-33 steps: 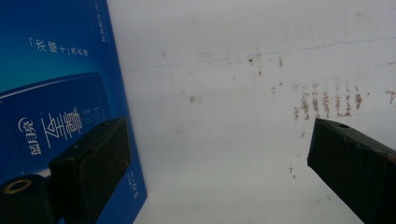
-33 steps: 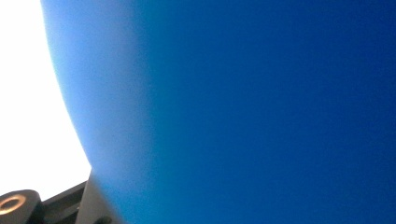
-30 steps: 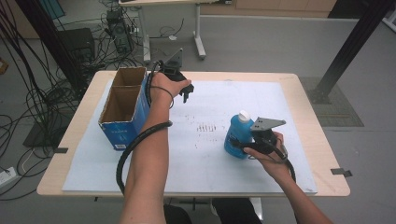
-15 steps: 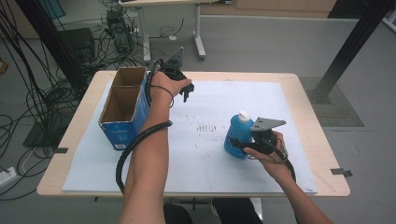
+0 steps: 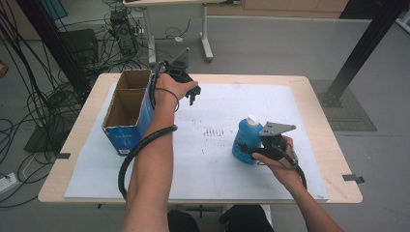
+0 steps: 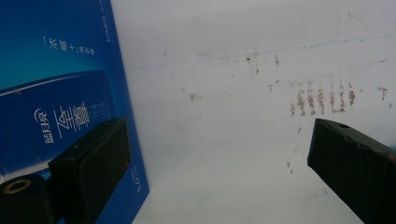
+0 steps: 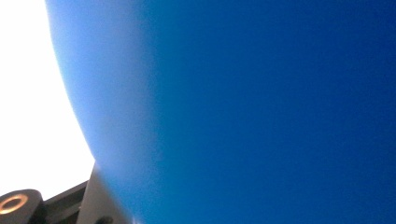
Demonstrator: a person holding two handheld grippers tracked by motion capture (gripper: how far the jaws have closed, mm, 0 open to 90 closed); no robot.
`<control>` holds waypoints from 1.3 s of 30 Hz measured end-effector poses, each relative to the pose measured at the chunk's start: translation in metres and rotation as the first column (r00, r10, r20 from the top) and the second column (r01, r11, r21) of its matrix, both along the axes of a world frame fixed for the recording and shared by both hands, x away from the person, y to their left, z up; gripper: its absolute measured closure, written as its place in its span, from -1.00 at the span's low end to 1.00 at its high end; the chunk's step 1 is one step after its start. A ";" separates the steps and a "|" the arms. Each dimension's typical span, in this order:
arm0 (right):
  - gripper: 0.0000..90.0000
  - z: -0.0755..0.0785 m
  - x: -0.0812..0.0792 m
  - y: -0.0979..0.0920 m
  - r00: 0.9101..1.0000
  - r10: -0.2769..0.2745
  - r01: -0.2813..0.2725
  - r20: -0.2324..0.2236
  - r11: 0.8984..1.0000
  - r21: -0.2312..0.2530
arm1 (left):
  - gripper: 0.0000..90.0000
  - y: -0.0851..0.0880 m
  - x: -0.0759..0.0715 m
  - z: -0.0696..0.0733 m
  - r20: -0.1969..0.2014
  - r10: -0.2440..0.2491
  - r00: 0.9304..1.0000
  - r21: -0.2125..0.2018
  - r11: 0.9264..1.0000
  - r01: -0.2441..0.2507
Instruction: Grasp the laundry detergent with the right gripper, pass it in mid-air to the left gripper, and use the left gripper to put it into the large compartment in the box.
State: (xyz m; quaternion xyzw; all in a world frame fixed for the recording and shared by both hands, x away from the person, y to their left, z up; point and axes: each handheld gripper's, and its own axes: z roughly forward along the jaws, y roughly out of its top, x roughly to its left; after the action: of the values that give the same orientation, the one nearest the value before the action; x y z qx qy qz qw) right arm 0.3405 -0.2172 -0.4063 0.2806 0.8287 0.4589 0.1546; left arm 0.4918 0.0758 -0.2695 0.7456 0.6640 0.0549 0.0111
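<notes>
Looking down from the high view, the right gripper (image 5: 252, 151) is clamped on the lower body of a blue bottle (image 5: 244, 143) that stands upright on the white sheet (image 5: 270, 101), white cap up, its long axis vertical; the open cardboard box (image 5: 126, 110) lies well apart from it toward the table's left edge, so any carry to it would run leftward across the sheet. The right forearm comes in low from the bottom, wrist level, while the left arm stretches forward with the left gripper (image 5: 192, 95) held just beside the box's far right corner. From the left gripper view, its jaws stand wide with nothing between them, the box's blue wall (image 6: 56, 93) close on one side. From the right gripper view, the bottle's blue side (image 7: 261, 112) presses up against the camera
</notes>
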 end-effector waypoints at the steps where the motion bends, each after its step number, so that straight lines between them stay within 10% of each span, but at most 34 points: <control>1: -0.05 0.000 0.000 0.000 1.000 -0.002 0.002 0.001 1.000 0.001 | -0.85 0.000 0.000 0.001 0.000 -0.002 1.000 0.001 1.000 0.002; 39: 0.02 0.000 -0.001 0.000 1.000 -0.010 0.010 0.002 1.000 0.000 | -0.86 -0.002 0.003 0.001 -0.023 -0.010 1.000 0.000 1.000 0.010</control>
State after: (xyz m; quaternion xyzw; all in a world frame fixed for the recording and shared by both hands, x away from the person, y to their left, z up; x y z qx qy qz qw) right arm 0.3397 -0.2171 -0.4061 0.2841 0.8271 0.4587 0.1577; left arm 0.4952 0.0735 -0.2685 0.7494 0.6605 0.0464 0.0035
